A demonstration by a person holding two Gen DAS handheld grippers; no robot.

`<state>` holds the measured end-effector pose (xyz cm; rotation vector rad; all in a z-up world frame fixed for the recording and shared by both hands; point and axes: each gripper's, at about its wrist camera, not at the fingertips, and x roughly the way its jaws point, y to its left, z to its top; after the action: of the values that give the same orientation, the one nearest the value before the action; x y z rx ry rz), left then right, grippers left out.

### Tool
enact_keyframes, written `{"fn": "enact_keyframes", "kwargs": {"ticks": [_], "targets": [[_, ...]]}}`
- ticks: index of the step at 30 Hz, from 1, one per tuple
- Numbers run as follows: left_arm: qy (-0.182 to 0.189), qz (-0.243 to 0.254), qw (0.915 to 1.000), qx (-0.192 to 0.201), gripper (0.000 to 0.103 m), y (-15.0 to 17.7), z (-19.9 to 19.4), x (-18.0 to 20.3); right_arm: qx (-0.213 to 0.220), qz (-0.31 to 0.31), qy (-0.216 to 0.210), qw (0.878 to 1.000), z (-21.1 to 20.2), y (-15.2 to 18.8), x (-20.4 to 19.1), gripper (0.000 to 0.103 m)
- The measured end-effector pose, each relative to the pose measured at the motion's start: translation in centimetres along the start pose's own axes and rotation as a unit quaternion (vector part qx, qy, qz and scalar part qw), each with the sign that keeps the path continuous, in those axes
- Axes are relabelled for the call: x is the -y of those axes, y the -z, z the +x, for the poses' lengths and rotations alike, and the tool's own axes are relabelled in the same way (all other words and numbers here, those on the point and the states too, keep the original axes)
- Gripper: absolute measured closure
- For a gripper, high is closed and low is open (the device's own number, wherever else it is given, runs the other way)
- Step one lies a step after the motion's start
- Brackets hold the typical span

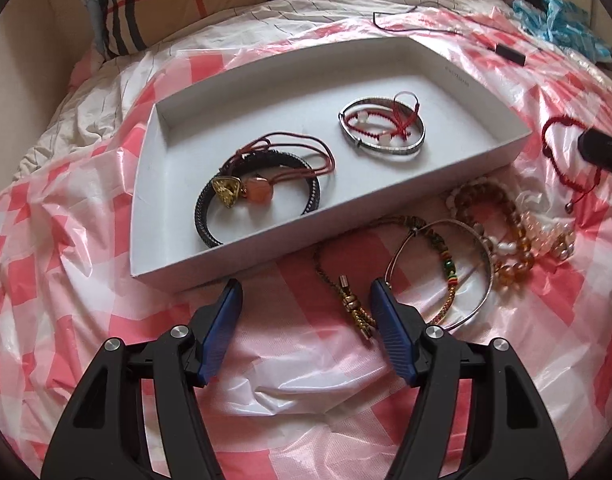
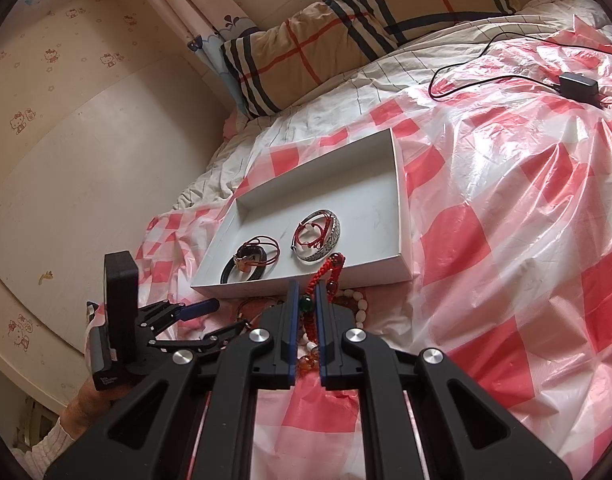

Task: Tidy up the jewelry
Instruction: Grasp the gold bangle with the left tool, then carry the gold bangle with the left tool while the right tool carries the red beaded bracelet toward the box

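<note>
A white tray [image 1: 266, 242] lies on the pink checked plastic sheet. It holds a black bangle [image 1: 210, 200] with red-cord pendants and a silver bangle [image 1: 386, 150] with a red string bracelet inside it. My left gripper [image 1: 306, 292] stands open just in front of the tray, over a woven bracelet [image 1: 348, 304] with a gold clasp and beside a thin silver bangle [image 1: 484, 264]. Amber bead bracelets [image 1: 506, 240] lie to the right. My right gripper [image 2: 307, 286] is shut on a red braided bracelet [image 2: 324, 272] with a green bead, near the tray [image 2: 366, 216].
A striped pillow [image 2: 346, 28] lies behind the tray against the wall. A black charger [image 2: 578, 86] and its cable rest on the sheet at the far right. A hand in a white sleeve [image 2: 50, 440] holds the left gripper [image 2: 228, 315]. Blue plastic [image 1: 562, 20] lies at the far right.
</note>
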<state>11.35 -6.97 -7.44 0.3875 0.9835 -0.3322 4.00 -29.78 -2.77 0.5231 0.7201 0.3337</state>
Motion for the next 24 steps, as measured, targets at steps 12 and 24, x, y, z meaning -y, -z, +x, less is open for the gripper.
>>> {"fn": "enact_keyframes", "kwargs": {"ticks": [12, 24], "targets": [[0.053, -0.027, 0.9982, -0.007, 0.096, 0.6, -1.1, -0.6, -0.006, -0.008, -0.003, 1.0, 0.3, 0.3, -0.5, 0.095], [0.15, -0.08, 0.9812, 0.092, 0.098, 0.5, -6.5, -4.4, -0.001, -0.011, -0.011, 1.0, 0.3, 0.4, -0.9, 0.095]]}}
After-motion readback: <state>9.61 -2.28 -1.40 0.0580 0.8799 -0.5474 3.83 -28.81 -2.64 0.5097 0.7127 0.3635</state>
